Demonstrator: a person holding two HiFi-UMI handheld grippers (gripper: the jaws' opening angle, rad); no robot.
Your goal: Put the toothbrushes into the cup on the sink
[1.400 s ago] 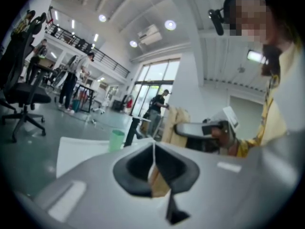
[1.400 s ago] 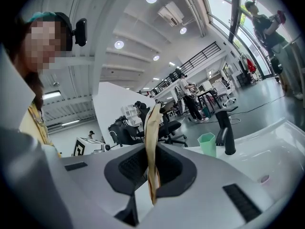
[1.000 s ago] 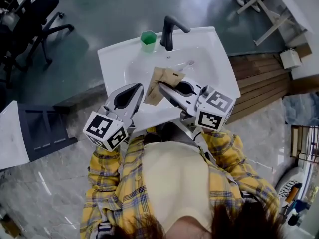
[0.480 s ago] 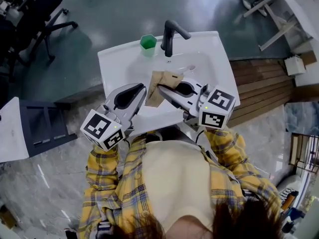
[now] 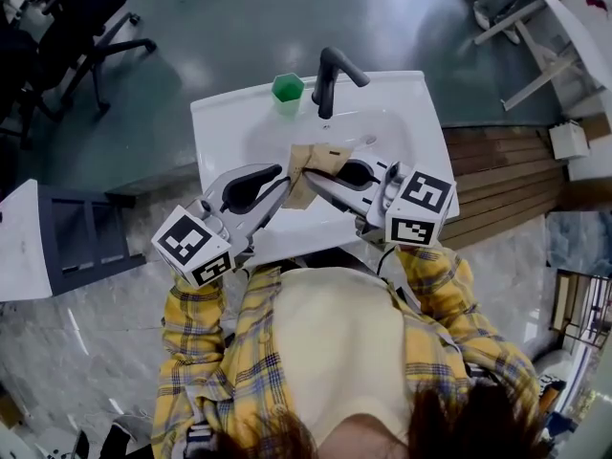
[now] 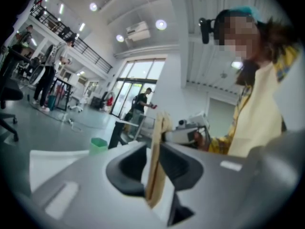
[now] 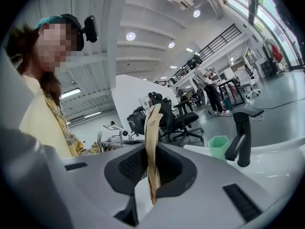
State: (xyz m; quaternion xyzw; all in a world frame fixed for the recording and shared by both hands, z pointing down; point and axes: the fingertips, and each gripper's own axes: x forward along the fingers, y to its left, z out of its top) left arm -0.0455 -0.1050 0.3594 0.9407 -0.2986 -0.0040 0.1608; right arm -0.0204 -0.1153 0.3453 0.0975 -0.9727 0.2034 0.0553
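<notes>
Over the white ceramic sink (image 5: 413, 113) a person in a yellow checked shirt (image 5: 440, 323) holds both tools close together, and they meet at one flat brown paper packet (image 5: 312, 158). The left gripper (image 5: 284, 176) takes the packet at its left edge and the right gripper (image 5: 308, 172) takes it just beside, from the other side.

Seen from the left gripper view, the grey fingers (image 6: 127, 170) of the left gripper (image 6: 155, 175) are almost fully closed, with only the thin packet (image 6: 156, 161) standing on edge between their dark pads. The right gripper view shows the same for the right gripper (image 7: 151, 171): its fingers (image 7: 129, 171) are pressed on the packet (image 7: 151, 142), which rises upright above them.

The packet is light brown, thin and a little creased; what is inside cannot be seen. Only the head view shows its broad face, with a small dark mark near its top edge; the two gripper views show only its narrow edge.

A black tap (image 5: 330, 76) stands at the back of the sink. Just left of the tap, on the sink's rim, stands the green plastic cup (image 5: 287, 88), well apart from the packet and also visible in both gripper views (image 6: 98, 144) (image 7: 218, 147).
</notes>
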